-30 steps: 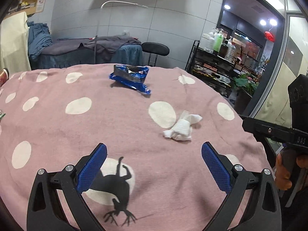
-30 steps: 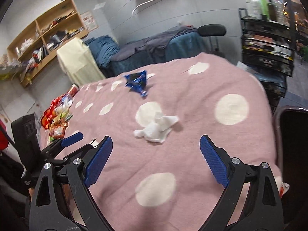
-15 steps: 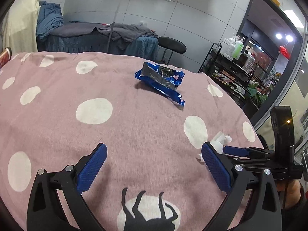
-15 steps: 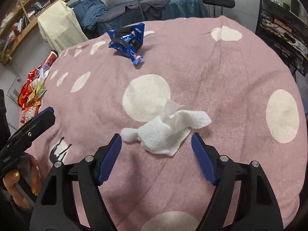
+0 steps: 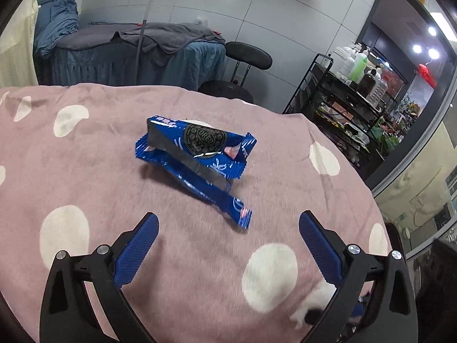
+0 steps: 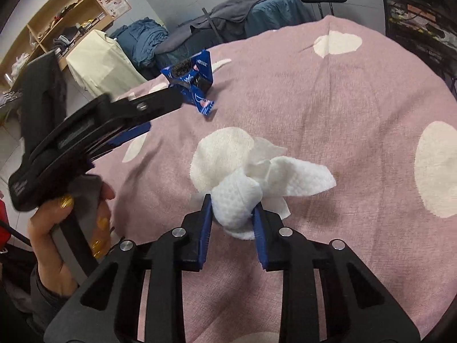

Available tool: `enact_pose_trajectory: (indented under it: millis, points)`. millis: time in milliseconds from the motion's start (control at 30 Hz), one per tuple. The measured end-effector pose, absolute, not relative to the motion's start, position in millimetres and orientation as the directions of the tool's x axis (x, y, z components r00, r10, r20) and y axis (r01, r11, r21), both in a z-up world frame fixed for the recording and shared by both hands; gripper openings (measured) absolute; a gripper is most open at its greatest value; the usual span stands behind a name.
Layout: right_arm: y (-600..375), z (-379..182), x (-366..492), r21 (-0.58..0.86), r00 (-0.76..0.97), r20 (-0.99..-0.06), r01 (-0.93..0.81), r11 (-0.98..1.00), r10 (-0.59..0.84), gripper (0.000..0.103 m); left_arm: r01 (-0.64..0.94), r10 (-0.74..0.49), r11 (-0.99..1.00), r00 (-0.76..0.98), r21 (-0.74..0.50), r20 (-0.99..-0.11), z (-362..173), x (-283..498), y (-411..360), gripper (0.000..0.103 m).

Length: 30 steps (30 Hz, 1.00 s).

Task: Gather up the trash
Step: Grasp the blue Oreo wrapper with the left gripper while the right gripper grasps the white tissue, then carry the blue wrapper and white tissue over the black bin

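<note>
A crumpled white tissue (image 6: 257, 171) lies on the pink dotted cloth (image 6: 342, 100). My right gripper (image 6: 232, 204) is closing on it, and both blue pads press into its near lump. A blue Oreo wrapper (image 5: 197, 148) lies torn and folded farther back on the cloth (image 5: 85, 171). My left gripper (image 5: 228, 220) hangs open just short of the wrapper's tail, nothing between its fingers. In the right wrist view the left gripper (image 6: 154, 114) reaches in from the left toward the wrapper (image 6: 191, 77), held by a hand (image 6: 57, 223). The tissue (image 5: 317, 300) peeks out at the lower right of the left wrist view.
Behind the table stand a black chair (image 5: 245, 60), a draped massage bed (image 5: 128, 51) and a black rack of bottles (image 5: 351, 91). Wooden shelves (image 6: 65, 8) and a cream cloth (image 6: 100, 57) are at the back left. The table drops off close to the right.
My right gripper came down around the tissue and narrowed until its pads pinch it. My left gripper travelled across the table from near the tissue up to the blue wrapper, staying open.
</note>
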State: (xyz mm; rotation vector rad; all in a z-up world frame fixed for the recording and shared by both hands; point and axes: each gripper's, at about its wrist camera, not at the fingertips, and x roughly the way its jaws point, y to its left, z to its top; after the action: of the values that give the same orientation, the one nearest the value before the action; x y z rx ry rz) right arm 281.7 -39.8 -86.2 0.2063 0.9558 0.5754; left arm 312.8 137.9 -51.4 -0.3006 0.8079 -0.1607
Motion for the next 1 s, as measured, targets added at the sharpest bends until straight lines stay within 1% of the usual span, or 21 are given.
enact_pose_trajectory:
  millis: [133, 300, 367, 400, 433, 467, 500, 533, 600, 633, 667, 700, 867, 1000]
  points:
    - [-44.3, -84.2, 279.9, 0.423, 0.456, -0.689, -0.379, 0.823, 0.564, 0.028, -0.069, -0.268, 0.908, 0.662, -0.412, -0.700, -61.2, 345.8, 142.2, 0.097]
    - [-47.9, -87.0, 283.6, 0.454, 0.418, -0.696, -0.375, 0.808, 0.585, 0.028, -0.163, -0.295, 0.821, 0.699, -0.547, -0.652, -64.2, 358.7, 162.2, 0.097]
    - [-46.7, -88.5, 284.5, 0.464, 0.408, -0.692, -0.380, 0.800, 0.595, 0.028, -0.172, -0.288, 0.817, 0.705, -0.551, -0.648, -64.9, 362.9, 161.4, 0.094]
    - [-46.1, -88.2, 285.5, 0.468, 0.405, -0.691, -0.380, 0.798, 0.599, 0.028, -0.190, -0.264, 0.825, 0.703, -0.532, -0.661, -67.2, 364.6, 161.9, 0.084]
    - [-46.8, -88.5, 286.3, 0.474, 0.401, -0.690, -0.379, 0.795, 0.603, 0.028, -0.199, -0.244, 0.834, 0.703, -0.514, -0.668, -67.2, 364.6, 160.4, 0.077]
    - [-44.8, -89.1, 288.3, 0.478, 0.400, -0.688, -0.377, 0.793, 0.605, 0.028, -0.199, -0.229, 0.842, 0.709, -0.501, -0.667, -66.7, 363.3, 160.1, 0.075]
    - [-45.3, -89.1, 289.2, 0.485, 0.400, -0.685, -0.374, 0.790, 0.609, 0.028, -0.199, -0.217, 0.849, 0.713, -0.489, -0.667, -65.9, 361.1, 159.8, 0.066]
    - [-45.0, -89.5, 290.6, 0.490, 0.401, -0.681, -0.373, 0.788, 0.613, 0.028, -0.196, -0.215, 0.853, 0.713, -0.484, -0.667, -65.7, 359.7, 160.6, 0.053]
    - [-45.4, -87.3, 290.3, 0.493, 0.409, -0.671, -0.375, 0.785, 0.618, 0.028, -0.177, -0.227, 0.860, 0.707, -0.478, -0.670, -64.0, 355.6, 159.3, 0.046]
    - [-45.1, -85.7, 290.3, 0.493, 0.416, -0.665, -0.379, 0.784, 0.620, 0.028, -0.169, -0.227, 0.865, 0.706, -0.472, -0.670, -62.9, 355.3, 158.8, 0.040]
    - [-44.8, -84.3, 288.9, 0.492, 0.423, -0.659, -0.382, 0.782, 0.621, 0.028, -0.158, -0.229, 0.871, 0.706, -0.465, -0.670, -61.8, 353.8, 157.7, 0.037]
    - [-46.5, -81.9, 287.1, 0.492, 0.435, -0.649, -0.386, 0.780, 0.624, 0.028, -0.144, -0.233, 0.877, 0.707, -0.459, -0.667, -59.6, 350.1, 155.4, 0.027]
    - [-53.0, -71.4, 278.8, 0.488, 0.498, -0.601, -0.390, 0.780, 0.625, 0.028, -0.060, -0.255, 0.899, 0.732, -0.433, -0.631, -44.5, 323.6, 143.0, 0.025]
    - [-62.1, -61.7, 270.0, 0.467, 0.548, -0.580, -0.383, 0.797, 0.603, 0.028, 0.001, -0.272, 0.907, 0.766, -0.421, -0.583, -25.9, 284.7, 138.0, 0.025]
